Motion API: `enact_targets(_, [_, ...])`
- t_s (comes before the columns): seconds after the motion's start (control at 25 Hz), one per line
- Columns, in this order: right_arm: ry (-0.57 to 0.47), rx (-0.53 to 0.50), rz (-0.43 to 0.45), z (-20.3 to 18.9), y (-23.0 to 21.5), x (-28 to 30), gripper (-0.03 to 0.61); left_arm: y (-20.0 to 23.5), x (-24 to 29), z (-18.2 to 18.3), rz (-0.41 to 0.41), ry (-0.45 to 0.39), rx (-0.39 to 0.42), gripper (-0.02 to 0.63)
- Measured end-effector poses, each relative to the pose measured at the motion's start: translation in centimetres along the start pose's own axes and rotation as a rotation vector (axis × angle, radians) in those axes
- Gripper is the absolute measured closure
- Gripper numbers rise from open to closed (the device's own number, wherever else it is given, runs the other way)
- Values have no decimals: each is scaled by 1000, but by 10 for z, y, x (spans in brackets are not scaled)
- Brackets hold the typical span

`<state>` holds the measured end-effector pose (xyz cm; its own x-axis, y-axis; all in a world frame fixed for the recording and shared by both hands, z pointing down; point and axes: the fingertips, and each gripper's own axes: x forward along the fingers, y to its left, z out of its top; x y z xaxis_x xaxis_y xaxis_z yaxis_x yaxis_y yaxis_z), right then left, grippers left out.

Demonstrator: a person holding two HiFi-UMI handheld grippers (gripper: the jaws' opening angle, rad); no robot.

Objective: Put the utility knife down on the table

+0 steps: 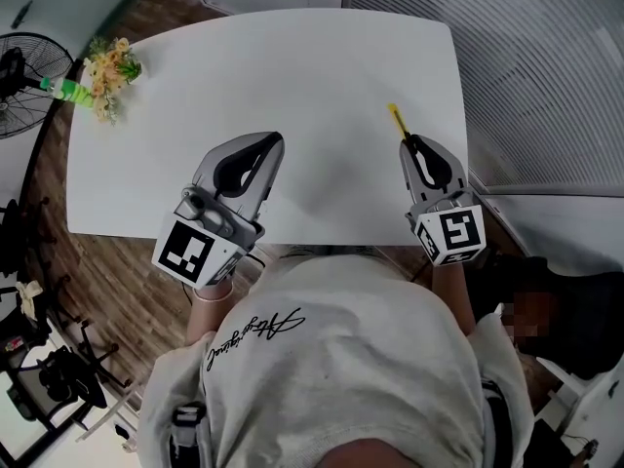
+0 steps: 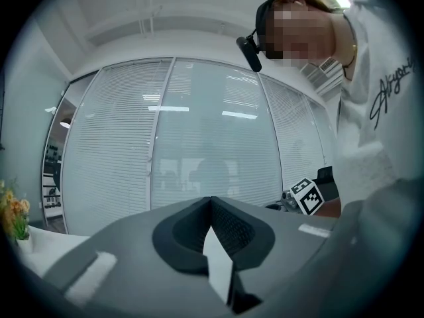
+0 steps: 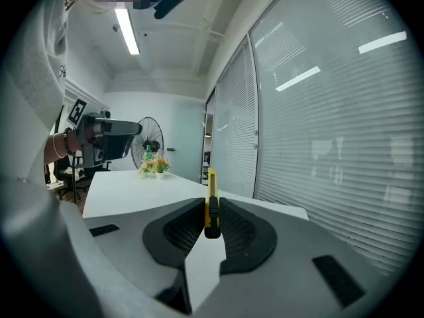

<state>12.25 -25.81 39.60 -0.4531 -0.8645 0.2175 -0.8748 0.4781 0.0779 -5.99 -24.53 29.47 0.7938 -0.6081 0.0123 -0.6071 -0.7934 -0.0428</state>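
**Right gripper, fingers.** In the right gripper view, the two dark ribbed pads of the right gripper [image 3: 212,205] are clamped on the utility knife [image 3: 211,189]. The knife is a narrow yellow body with a black slider, standing on edge at the centre of the frame. Its yellow front end reaches past the fingertips towards the white table [image 3: 142,189].

**Left gripper, fingers.** In the left gripper view, the pads of the left gripper [image 2: 211,201] meet at their tips with nothing between them.

**Head view.** The right gripper [image 1: 409,143] is at right of centre, with the knife [image 1: 397,119] jutting from it towards the upper left, over the right part of the table [image 1: 292,66]. The knife is gripped, not lying on the tabletop. The left gripper [image 1: 274,142] is at left of centre, over the table's near edge, well apart from the right one. Each gripper carries its marker cube at the lower end.

**Surroundings.** A small pot of flowers [image 1: 109,70] stands at the table's upper left corner, with a floor fan [image 1: 21,78] beyond it at the frame's left edge. Slatted blinds [image 1: 526,57] fill the upper right. The person's pale shirt [image 1: 331,359] fills the lower centre.
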Motion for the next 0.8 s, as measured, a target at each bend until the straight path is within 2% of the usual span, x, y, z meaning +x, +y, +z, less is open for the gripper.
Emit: enact_targets(0.8, [109,16,6,-46,1,21,511,7,-4,-5,2,25,-3,617])
